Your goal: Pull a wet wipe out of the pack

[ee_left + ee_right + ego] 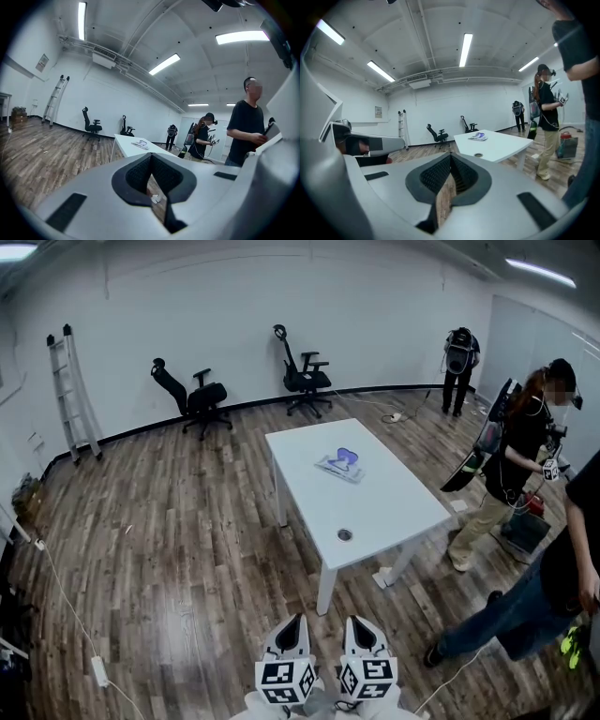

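Observation:
A wet wipe pack (342, 463), pale with a blue-violet top, lies on the far half of the white table (384, 507). It also shows small and distant as the pack (140, 144) in the left gripper view and the pack (478, 136) in the right gripper view. My left gripper (292, 624) and right gripper (362, 624) are side by side at the bottom of the head view, well short of the table and above the wooden floor. In each gripper view the jaws meet at their tips: left gripper (151, 156), right gripper (451, 157). Nothing is held.
Two black office chairs (199, 397) (306, 379) and a ladder (73, 390) stand along the back wall. Two people (514, 460) (553, 592) stand right of the table, and a third person (459, 357) is at the back. A cable (70, 615) runs over the floor at left.

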Available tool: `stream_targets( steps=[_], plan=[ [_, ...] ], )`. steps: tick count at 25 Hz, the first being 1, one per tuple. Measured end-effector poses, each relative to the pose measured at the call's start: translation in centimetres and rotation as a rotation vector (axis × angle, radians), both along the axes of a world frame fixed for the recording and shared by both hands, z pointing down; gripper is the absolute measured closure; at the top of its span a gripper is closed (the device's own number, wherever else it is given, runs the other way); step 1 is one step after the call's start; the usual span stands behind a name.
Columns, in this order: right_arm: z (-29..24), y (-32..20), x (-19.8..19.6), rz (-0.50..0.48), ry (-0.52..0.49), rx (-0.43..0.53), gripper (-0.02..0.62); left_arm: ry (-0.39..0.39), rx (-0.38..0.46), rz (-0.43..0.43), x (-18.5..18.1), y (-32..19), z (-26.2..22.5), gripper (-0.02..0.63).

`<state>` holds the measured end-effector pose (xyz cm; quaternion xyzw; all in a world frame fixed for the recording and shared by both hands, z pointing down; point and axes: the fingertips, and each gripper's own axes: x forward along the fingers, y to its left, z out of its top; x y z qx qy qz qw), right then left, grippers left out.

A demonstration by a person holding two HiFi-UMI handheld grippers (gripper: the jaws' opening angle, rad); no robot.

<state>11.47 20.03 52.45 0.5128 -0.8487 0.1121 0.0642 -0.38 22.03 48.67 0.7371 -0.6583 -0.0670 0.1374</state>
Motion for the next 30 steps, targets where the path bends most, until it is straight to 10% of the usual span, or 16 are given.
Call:
stream_targets(
  steps=[30],
  plan=[
    [-0.1, -13.6, -0.3, 0.008, -0.032, -0.024, 0.586, -0.022, -0.009, 0.009, -0.2, -13.4, -0.6, 0.606]
  ],
)
